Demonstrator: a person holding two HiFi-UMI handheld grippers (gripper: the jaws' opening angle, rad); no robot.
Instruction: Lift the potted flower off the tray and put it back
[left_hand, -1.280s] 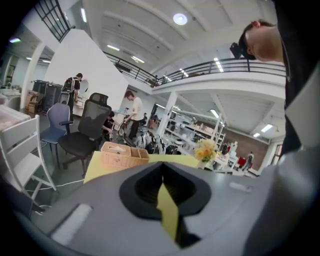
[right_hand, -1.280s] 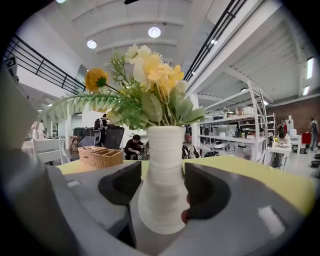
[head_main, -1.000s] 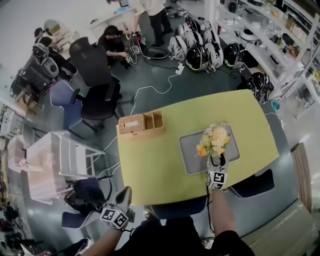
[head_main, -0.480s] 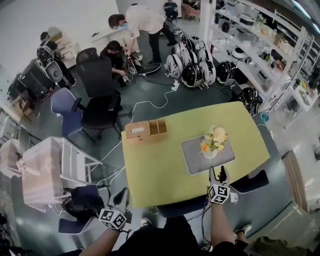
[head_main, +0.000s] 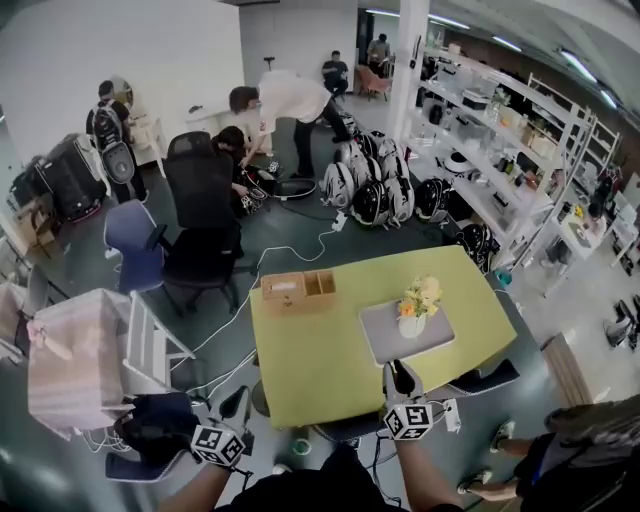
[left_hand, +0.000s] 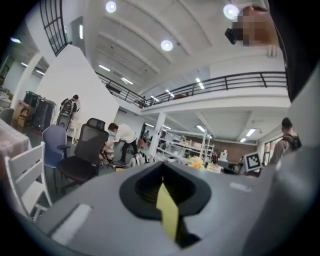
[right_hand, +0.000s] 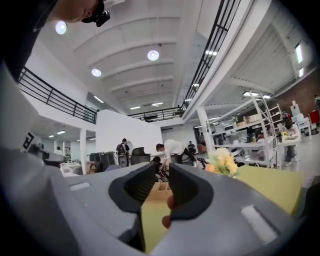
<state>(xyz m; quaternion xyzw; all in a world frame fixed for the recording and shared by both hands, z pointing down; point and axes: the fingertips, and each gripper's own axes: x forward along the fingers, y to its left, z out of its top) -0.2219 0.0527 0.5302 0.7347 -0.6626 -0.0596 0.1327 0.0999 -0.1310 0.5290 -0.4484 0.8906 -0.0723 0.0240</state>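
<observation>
The potted flower (head_main: 418, 305), yellow and white blooms in a small pot, stands upright on the grey tray (head_main: 385, 340) on the yellow-green table (head_main: 310, 370). My right gripper (head_main: 400, 372) hovers at the table's near edge, well short of the tray. Its jaws are closing to a narrow gap with nothing between them. In the right gripper view that gripper (right_hand: 162, 167) points level, with the flower (right_hand: 222, 161) ahead and to the right. My left gripper (head_main: 237, 402) hangs off the table's near-left corner. In its own view the left gripper (left_hand: 162, 167) has its jaws together, empty.
A wooden divided box (head_main: 298, 290) sits at the table's far-left corner. Chairs (head_main: 480, 378) are tucked under the near edge. A white rack (head_main: 130, 350) and black office chairs (head_main: 205, 215) stand to the left. People, bags on the floor (head_main: 375, 190) and shelving (head_main: 500, 140) lie beyond.
My right gripper left the flower pot, drew back to the table's near edge and narrowed its jaws. The left gripper also pulled back. The flower stays on the tray.
</observation>
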